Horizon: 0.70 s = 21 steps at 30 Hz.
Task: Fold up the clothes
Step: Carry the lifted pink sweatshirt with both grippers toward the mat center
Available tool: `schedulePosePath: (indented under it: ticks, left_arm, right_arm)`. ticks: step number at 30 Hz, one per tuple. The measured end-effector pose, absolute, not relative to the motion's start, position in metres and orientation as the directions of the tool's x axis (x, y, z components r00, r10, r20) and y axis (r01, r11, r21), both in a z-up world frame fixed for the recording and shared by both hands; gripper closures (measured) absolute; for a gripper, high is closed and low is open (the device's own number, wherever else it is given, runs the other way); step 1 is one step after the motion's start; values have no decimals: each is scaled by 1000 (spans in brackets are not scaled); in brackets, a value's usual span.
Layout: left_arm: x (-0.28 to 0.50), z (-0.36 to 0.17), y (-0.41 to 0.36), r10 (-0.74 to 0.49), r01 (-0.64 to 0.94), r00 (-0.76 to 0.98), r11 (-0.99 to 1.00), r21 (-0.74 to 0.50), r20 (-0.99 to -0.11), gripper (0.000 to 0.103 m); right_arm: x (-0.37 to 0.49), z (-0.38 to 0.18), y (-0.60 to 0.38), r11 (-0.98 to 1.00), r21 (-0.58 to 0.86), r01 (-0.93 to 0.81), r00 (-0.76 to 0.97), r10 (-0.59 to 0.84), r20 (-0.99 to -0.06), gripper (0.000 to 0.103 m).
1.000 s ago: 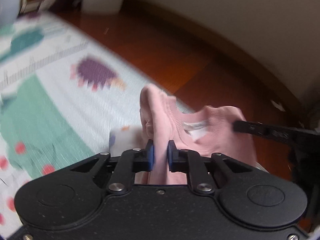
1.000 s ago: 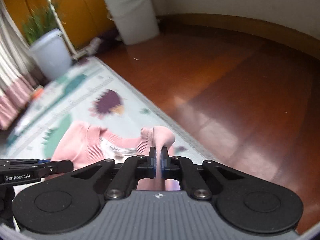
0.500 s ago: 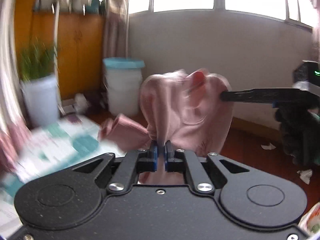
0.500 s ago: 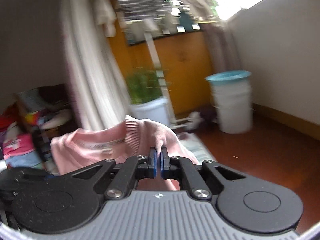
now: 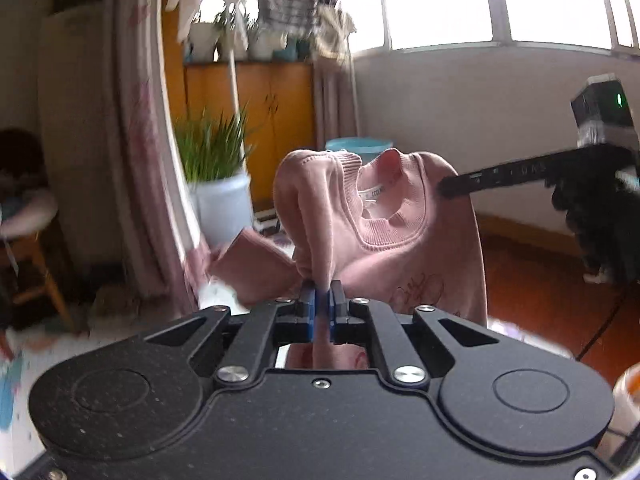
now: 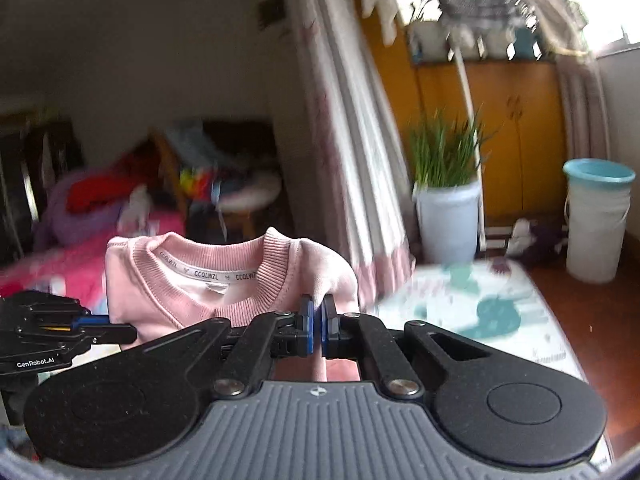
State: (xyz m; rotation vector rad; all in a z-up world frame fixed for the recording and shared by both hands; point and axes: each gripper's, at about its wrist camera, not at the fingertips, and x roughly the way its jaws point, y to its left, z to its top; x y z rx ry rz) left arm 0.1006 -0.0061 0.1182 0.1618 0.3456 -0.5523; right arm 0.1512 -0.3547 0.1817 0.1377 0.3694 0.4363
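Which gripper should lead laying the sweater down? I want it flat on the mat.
Neither clearly: left gripper and right gripper each clamp a shoulder of the pink sweater. Probably lower both together onto the mat.

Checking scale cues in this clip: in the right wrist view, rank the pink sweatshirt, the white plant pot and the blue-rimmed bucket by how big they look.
1. pink sweatshirt, largest, though nearest the camera.
2. and 3. white plant pot and blue-rimmed bucket look about alike; I would not rank them.
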Motion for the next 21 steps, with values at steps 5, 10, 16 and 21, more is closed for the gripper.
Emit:
schedulePosePath:
  ticks: [5, 10, 16, 21]
  left_arm:
    - [118, 55, 20, -424, 494, 741, 869, -4, -520, 99]
    - [125, 32, 30, -384, 479, 729, 878, 21, -567, 99]
    - [117, 29, 42, -378, 462, 717, 887, -7, -585, 99]
    - [101, 14, 45, -395, 480, 677, 876, -34, -620, 99]
  right_arm:
    - [158, 125, -313, 893, 284, -348, 770, 445, -458, 97]
    - [155, 100, -282, 908, 229, -352, 735, 419, -532, 97]
    - [140, 84, -268, 889, 241, -390, 708, 457, -539, 97]
    - [122, 74, -268, 861, 261, -436, 665, 504, -551, 97]
